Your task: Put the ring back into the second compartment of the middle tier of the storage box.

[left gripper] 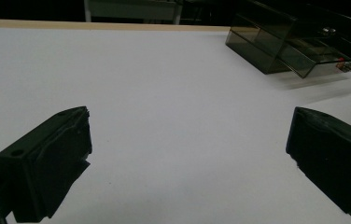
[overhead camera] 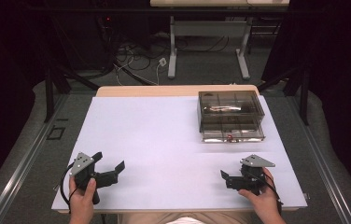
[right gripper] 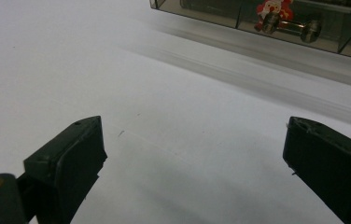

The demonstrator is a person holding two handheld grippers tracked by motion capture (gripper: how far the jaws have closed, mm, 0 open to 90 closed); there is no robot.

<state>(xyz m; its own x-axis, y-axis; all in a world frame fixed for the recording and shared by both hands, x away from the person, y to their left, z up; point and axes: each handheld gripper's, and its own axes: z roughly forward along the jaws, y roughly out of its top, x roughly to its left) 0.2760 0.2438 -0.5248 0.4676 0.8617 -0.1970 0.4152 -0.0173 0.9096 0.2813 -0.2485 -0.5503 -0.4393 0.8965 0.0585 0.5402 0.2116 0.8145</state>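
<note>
- Left gripper (overhead camera: 109,165) sits at the lower left of the high view, jaws spread wide, holding nothing.
- Right gripper (overhead camera: 226,178) sits at the lower right, jaws likewise spread and empty.
- Smoky clear drawer box (overhead camera: 230,115) stands at the upper right on the white table (overhead camera: 164,140), well apart from both.

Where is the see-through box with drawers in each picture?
High view: the smoky clear drawer box stands on the white table top, far right.
Left gripper view: the box sits top right, a drawer pulled out.
Right gripper view: its drawer front runs along the top edge.
Shared landmark: the red figure on the drawer.
</note>
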